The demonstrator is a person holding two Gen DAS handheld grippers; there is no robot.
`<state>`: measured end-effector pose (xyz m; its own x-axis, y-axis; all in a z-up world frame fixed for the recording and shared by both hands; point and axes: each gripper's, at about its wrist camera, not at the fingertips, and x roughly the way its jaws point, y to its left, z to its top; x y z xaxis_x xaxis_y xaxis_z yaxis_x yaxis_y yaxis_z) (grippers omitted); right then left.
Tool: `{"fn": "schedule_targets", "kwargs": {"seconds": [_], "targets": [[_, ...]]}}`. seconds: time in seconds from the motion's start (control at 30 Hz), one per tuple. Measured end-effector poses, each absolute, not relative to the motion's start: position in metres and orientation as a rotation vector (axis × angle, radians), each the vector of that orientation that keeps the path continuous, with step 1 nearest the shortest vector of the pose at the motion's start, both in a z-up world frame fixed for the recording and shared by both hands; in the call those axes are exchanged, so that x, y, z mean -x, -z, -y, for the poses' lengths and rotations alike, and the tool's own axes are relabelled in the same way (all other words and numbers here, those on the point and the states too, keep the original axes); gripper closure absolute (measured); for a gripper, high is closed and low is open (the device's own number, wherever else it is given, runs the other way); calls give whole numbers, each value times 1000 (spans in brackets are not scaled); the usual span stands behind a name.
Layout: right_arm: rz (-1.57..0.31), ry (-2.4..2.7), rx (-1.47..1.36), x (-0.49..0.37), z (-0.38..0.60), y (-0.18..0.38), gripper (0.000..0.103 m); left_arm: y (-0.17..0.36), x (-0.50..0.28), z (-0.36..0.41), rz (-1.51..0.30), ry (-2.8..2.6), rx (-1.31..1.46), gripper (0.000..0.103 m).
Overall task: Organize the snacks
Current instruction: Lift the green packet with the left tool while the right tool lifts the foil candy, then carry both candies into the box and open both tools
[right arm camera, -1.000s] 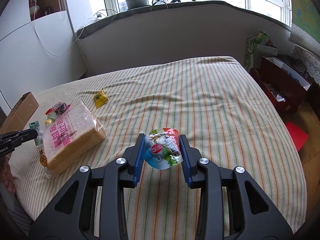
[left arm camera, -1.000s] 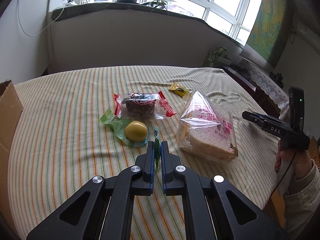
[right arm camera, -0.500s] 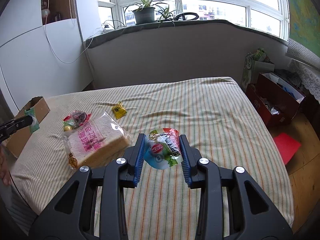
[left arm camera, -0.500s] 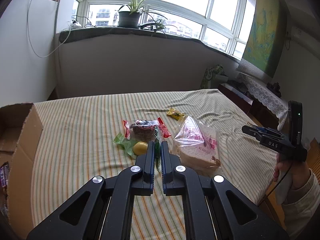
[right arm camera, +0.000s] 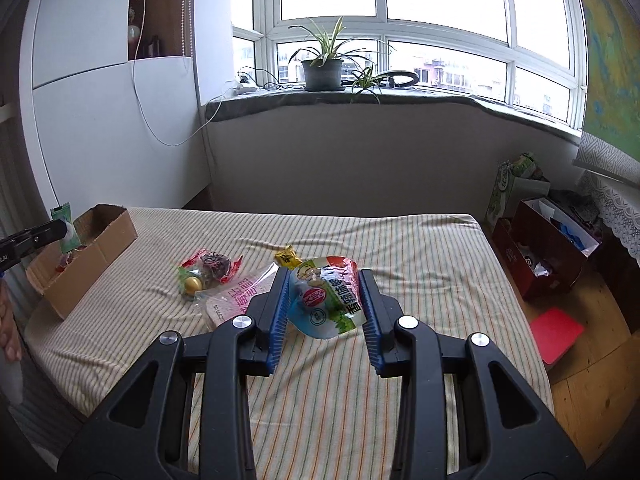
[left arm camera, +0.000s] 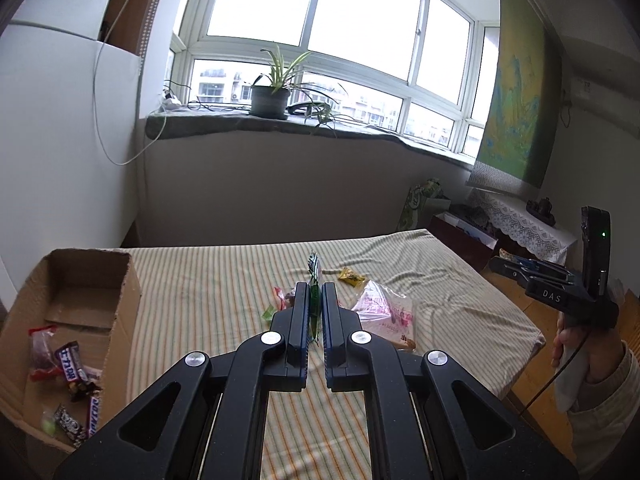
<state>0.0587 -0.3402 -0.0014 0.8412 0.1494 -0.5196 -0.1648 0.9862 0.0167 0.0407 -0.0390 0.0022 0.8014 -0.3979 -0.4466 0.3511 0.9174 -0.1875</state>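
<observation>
Left tongs (left arm camera: 315,304): clamped on a thin green packet (left arm camera: 313,276).
Right tongs (right arm camera: 323,294): clamped on a white pouch (right arm camera: 326,298).
Cardboard box (left arm camera: 120,300): left of both.

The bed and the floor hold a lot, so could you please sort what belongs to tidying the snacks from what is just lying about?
Job:
- cardboard box
- green packet in left gripper
- pouch in right gripper
- bread bag
- yellow candy

Lying about:
- potted plant
- red box
</observation>
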Motion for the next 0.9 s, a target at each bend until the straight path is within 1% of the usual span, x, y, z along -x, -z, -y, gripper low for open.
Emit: {"fn": "schedule_targets", "kwargs": {"seconds": [0.17, 0.37, 0.43, 0.47, 0.63, 0.67, 0.7, 0.9], "targets": [[-558, -211, 57, -68, 312, 3, 69, 2, -34, 16, -493, 370, 135, 99], [-564, -310, 106, -87, 245, 9, 68, 12, -32, -23, -493, 297, 174, 99], [-571, -381, 136, -97, 197, 13, 69, 15, -29, -40, -492, 265, 190, 99], [-571, -381, 136, -97, 197, 13, 68, 17, -28, -49, -491, 248, 198, 99], [-591, -548, 195, -110, 102, 25, 68, 24, -24, -100, -489, 137, 221, 99], [-596, -626, 218, -110, 63, 31, 68, 27, -23, -113, -490, 111, 228, 99], [-596, -626, 218, -110, 63, 31, 68, 29, -21, -124, -492, 88, 239, 99], [-597, -807, 277, -97, -23, 41, 68, 44, -15, -168, -518, -1, 292, 99]]}}
